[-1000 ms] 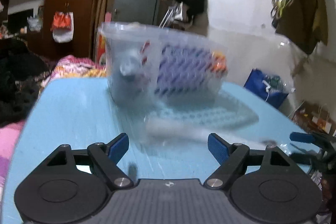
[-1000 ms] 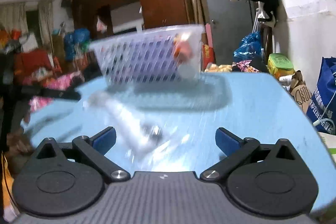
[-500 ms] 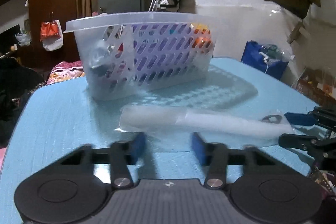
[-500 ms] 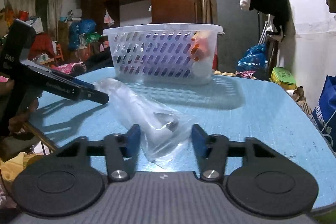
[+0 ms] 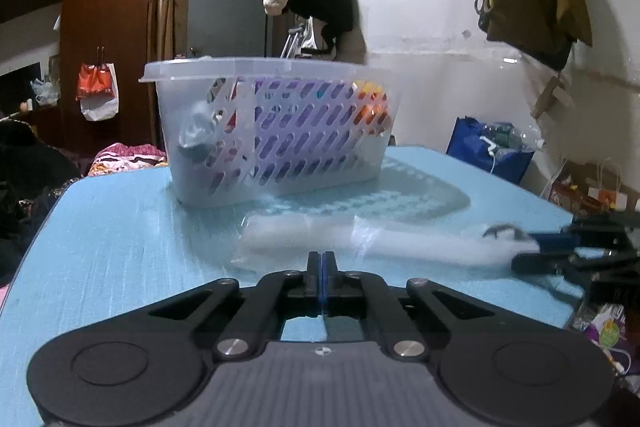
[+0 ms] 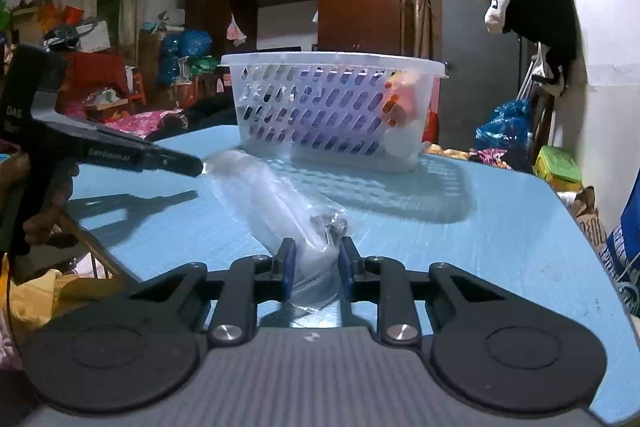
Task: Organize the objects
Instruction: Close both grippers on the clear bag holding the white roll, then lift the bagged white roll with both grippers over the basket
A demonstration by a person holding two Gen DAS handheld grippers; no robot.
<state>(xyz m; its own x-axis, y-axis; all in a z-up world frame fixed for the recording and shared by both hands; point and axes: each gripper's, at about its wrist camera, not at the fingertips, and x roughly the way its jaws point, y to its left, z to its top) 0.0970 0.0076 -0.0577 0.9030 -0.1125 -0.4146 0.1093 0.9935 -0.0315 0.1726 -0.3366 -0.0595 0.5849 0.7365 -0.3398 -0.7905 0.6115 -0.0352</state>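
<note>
Left wrist view: the left claw has its two fingers pressed fully together, pinching the near edge of a clear plastic bag that lies across the blue surface. The bag holds a long white tube-like item running from left to right; its right end reaches the right claw, seen at the right edge. Beyond the bag, at the far middle of the surface, stands a translucent slotted basket with coloured things inside, too unclear to name.

In the right wrist view, the right claw is narrowed around the near end of the bag, both blue pads touching the plastic. The bag stretches away to the far left, where the left claw meets its other end. The basket sits just beyond the bag, near the far edge of the surface.
</note>
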